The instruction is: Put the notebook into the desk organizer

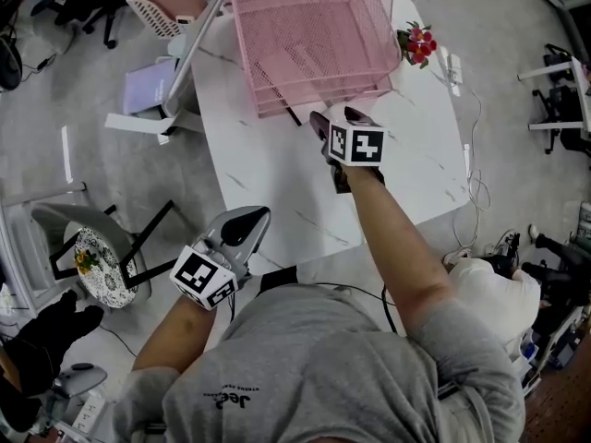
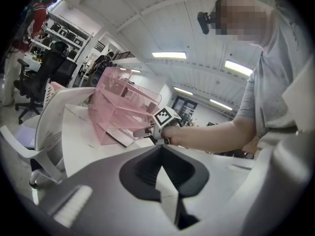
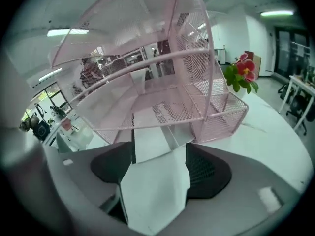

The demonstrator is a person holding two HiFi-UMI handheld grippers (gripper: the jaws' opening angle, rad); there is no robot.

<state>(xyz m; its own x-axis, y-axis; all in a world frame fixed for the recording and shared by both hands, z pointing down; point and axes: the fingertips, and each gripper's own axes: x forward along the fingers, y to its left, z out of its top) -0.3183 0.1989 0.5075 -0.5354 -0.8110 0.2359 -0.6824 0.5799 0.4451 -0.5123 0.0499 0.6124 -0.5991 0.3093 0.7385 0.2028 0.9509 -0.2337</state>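
Note:
The pink mesh desk organizer [image 1: 309, 35] stands at the far side of the white table [image 1: 268, 183]. The notebook [image 3: 150, 142], pale with a dark edge, lies flat in the organizer's bottom tier [image 3: 172, 114], its near end sticking out toward me. In the left gripper view the notebook [image 2: 120, 136] shows as a grey slab under the organizer [image 2: 120, 109]. My right gripper [image 1: 320, 125] sits just in front of that end. In its own view the right gripper [image 3: 160, 156] is open, pads apart from the notebook. My left gripper [image 1: 247, 221] hangs at the table's near edge, shut and empty.
Red artificial flowers [image 1: 417, 42] stand right of the organizer. A white chair [image 1: 171, 72] with a purple item [image 1: 148, 86] is at the table's left. A cable [image 1: 473, 169] trails off the right edge. A stool with a patterned cushion [image 1: 97, 261] stands near left.

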